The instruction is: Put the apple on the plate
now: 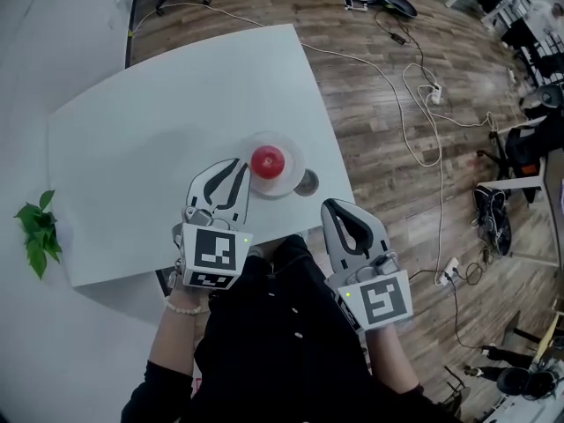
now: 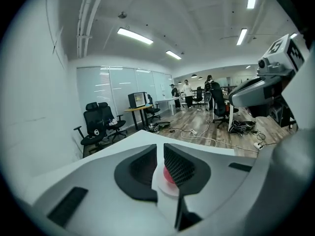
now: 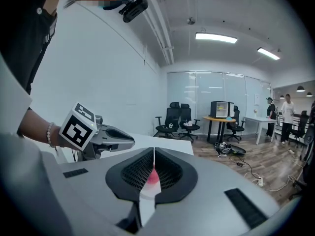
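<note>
A red apple sits on a pale round plate near the front right of the white table. My left gripper is just left of the plate and raised above the table, its jaws together with nothing between them. In the left gripper view the apple and plate show through the thin slit beyond the jaws. My right gripper hangs off the table's front right corner, shut and empty. Its own view shows the apple past the jaws and the left gripper to the left.
A round cable hole lies in the table right of the plate. A green plant stands left of the table. White cables run over the wood floor on the right. Office chairs and people are far behind.
</note>
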